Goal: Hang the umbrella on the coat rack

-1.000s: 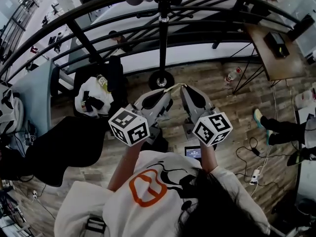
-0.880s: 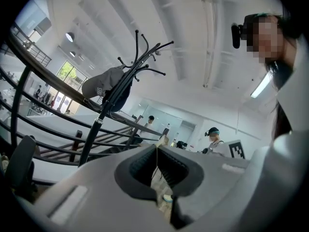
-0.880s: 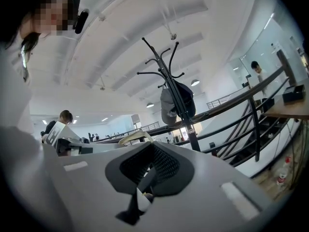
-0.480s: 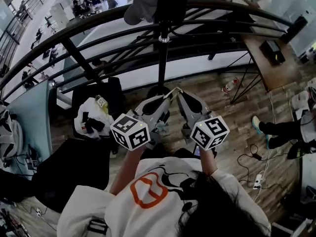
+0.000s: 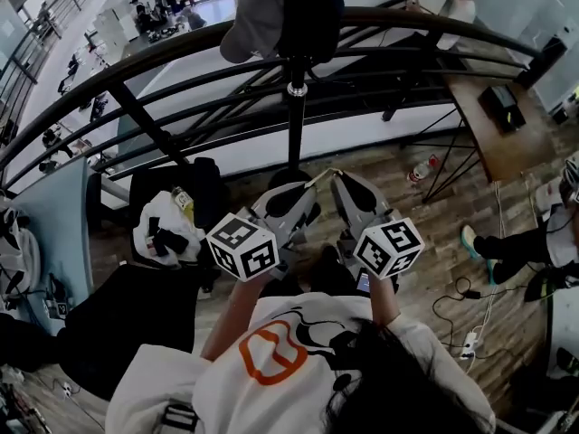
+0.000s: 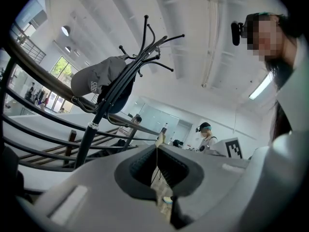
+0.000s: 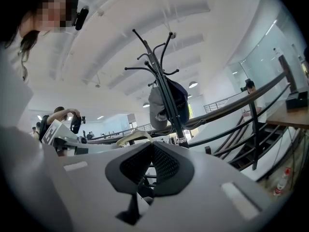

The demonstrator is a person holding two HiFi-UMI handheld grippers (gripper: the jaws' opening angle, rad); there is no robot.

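Two tools in play: the left hand-held gripper (image 5: 310, 181) and right hand-held gripper (image 5: 338, 181) are each clamped on the umbrella's thin pale beige strap loop (image 5: 323, 171), its body hidden beneath, well below the hooks of the black metal coat rack (image 5: 296, 116). Danger: that loop could slip the pinch or snag the grey cap (image 5: 253, 21) crowding the prongs.

A grey cap (image 5: 251, 23) hangs by a black railing (image 5: 163, 51), near a wooden table (image 5: 507, 152) and bottle (image 5: 422, 164).

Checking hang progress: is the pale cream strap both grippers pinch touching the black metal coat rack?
Apart. Left gripper view: the pale cream strap sticks up at the jaws, with open room between it and the black metal coat rack.
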